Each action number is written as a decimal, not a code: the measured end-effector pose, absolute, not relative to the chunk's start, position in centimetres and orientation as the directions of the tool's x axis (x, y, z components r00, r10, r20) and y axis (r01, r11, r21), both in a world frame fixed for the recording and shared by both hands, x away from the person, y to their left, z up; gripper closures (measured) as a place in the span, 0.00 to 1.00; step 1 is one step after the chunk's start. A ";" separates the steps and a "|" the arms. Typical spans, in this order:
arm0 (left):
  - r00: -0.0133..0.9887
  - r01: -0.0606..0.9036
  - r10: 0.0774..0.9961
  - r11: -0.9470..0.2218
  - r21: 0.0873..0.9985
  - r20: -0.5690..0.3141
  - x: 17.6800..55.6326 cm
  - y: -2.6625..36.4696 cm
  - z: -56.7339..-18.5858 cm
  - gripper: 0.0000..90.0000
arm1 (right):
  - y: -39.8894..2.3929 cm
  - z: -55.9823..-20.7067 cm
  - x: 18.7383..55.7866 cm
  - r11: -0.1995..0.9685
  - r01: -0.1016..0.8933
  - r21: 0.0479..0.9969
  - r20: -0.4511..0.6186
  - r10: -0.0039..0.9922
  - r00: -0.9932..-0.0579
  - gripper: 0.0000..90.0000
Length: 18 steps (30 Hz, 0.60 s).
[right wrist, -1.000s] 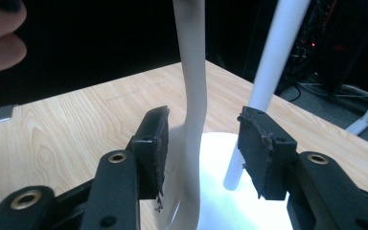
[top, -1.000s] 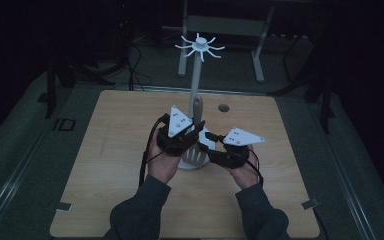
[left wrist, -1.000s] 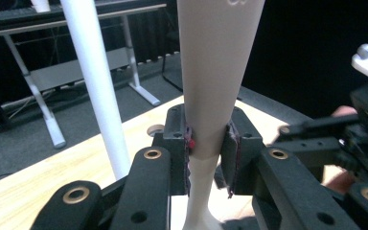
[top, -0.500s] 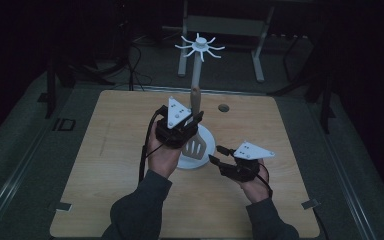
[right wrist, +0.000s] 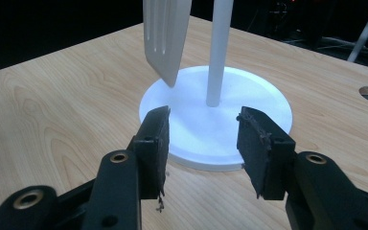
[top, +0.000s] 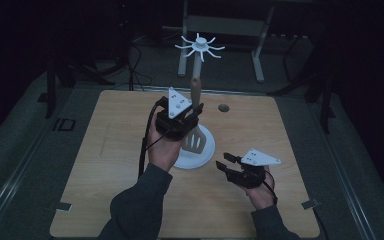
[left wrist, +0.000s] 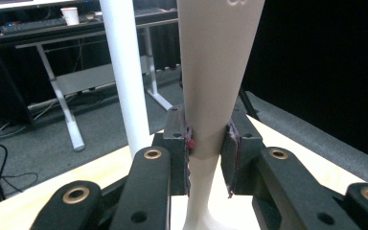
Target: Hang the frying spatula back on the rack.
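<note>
Your left claw [top: 194, 116] is clamped on the pale handle of a slotted spatula [top: 195, 141], holding it upright just beside the white pole of a utensil stand [top: 198, 75]. The spatula's blade hangs over the stand's round white base [right wrist: 249, 143], apart from it. Your right claw [top: 228, 164] rests low near the base on the wooden table [top: 105, 150], its jaws apart and holding nothing.

We see a pale wood-grain table [top: 110, 150], smooth and matt. The stand [right wrist: 263, 110] looks like white matt plastic, the spatula [left wrist: 218, 72] smooth cream plastic. Our gripper jaws are black matt plastic with brass-coloured rivets.
</note>
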State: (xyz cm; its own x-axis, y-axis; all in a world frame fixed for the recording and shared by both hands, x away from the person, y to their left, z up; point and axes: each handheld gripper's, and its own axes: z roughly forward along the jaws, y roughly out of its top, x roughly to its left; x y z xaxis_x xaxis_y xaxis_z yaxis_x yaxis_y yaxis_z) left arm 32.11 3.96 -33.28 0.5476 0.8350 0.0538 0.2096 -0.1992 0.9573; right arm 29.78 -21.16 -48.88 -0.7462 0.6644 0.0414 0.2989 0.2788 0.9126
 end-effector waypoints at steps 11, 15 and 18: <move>0.515 0.217 0.855 -0.198 0.956 0.060 33.0 3.5 -32.2 0.83 | -21.5 -49.3 29.8 0.272 0.314 0.910 0.055 0.671 -0.740 0.61; 0.503 0.220 0.862 -0.203 0.954 0.068 33.2 3.1 -31.9 0.83 | -21.6 -49.2 29.7 0.266 0.313 0.912 0.057 0.672 -0.738 0.61; 0.491 0.221 0.867 -0.214 0.951 0.081 33.4 2.7 -31.8 0.83 | -21.6 -49.2 29.7 0.264 0.313 0.912 0.059 0.673 -0.738 0.61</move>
